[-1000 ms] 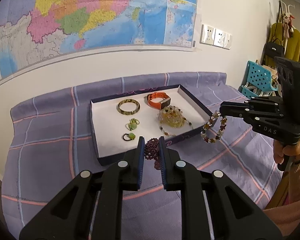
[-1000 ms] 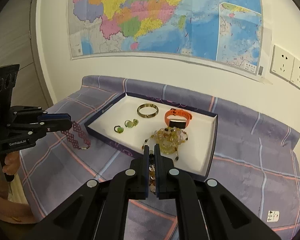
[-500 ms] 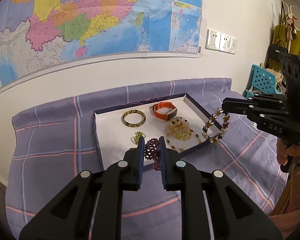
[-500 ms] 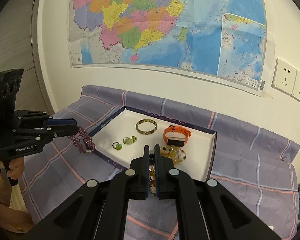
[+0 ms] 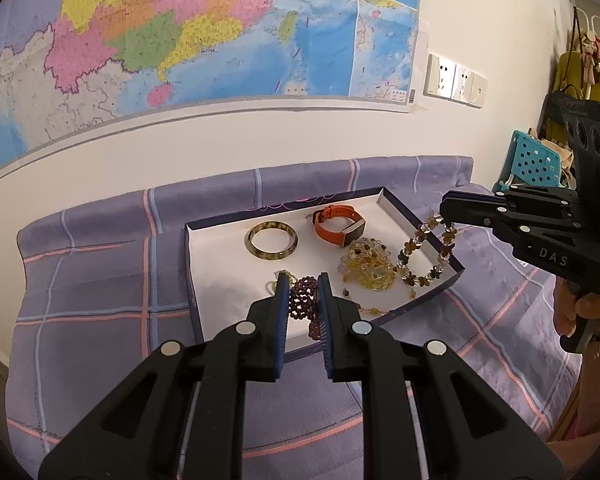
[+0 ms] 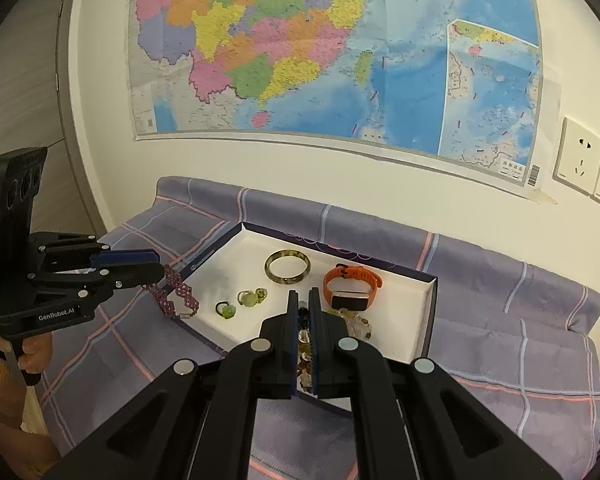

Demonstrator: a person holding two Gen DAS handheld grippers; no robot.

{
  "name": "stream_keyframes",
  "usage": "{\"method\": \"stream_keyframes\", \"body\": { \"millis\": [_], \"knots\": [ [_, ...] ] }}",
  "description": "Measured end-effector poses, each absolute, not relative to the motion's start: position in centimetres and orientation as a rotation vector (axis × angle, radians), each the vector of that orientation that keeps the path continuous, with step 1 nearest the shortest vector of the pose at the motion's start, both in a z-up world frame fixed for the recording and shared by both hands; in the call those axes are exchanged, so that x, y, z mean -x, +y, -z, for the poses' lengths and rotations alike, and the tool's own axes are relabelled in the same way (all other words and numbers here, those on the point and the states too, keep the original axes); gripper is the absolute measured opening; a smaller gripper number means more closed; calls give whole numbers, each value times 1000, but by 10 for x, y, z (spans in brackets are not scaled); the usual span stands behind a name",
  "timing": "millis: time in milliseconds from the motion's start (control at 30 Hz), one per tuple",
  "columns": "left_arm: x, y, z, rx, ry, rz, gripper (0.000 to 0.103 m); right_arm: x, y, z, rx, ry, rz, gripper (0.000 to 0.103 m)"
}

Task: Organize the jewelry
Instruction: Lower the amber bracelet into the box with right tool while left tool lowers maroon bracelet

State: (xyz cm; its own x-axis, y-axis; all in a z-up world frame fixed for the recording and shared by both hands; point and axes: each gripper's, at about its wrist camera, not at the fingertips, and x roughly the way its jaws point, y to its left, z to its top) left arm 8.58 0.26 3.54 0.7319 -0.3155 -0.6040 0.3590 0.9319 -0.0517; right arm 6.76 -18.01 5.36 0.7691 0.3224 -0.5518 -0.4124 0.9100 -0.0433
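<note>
My left gripper (image 5: 303,280) is shut on a dark red beaded bracelet (image 5: 304,304), which hangs over the near left edge of the white tray (image 5: 220,264); it also shows in the right wrist view (image 6: 176,292). My right gripper (image 6: 303,296) is shut on a brown and clear flower-bead bracelet (image 5: 424,252), held above the tray's right rim. The tray holds an amber bangle (image 5: 272,240), an orange watch (image 5: 340,224), a yellow bead necklace (image 5: 370,266) and green rings (image 6: 240,304).
The tray lies on a purple plaid cloth (image 5: 92,288) over a table set against a white wall with a map (image 5: 180,40). A teal basket (image 5: 534,164) stands at the far right. Wall sockets (image 6: 580,160) are at the right.
Both grippers have moved forward toward the tray with their bracelets. The red bracelet now hangs over the tray's near edge and the flower-bead bracelet over its right rim.
</note>
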Motion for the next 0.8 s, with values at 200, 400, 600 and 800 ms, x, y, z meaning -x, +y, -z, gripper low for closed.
{"method": "stream_keyframes", "body": {
  "millis": [200, 400, 600, 800],
  "knots": [
    [-96, 2, -28, -62, 672, 364, 15, -78, -180, -49, 157, 581, -399, 3],
    [-104, 1, -22, -55, 688, 354, 15, -85, -180, -44, 150, 596, -402, 3],
    [-109, -1, -18, -55, 698, 351, 15, -91, -180, -39, 142, 612, -403, 3],
    [-114, -3, -16, -52, 709, 351, 15, -96, -180, -34, 142, 624, -403, 3]
  ]
}}
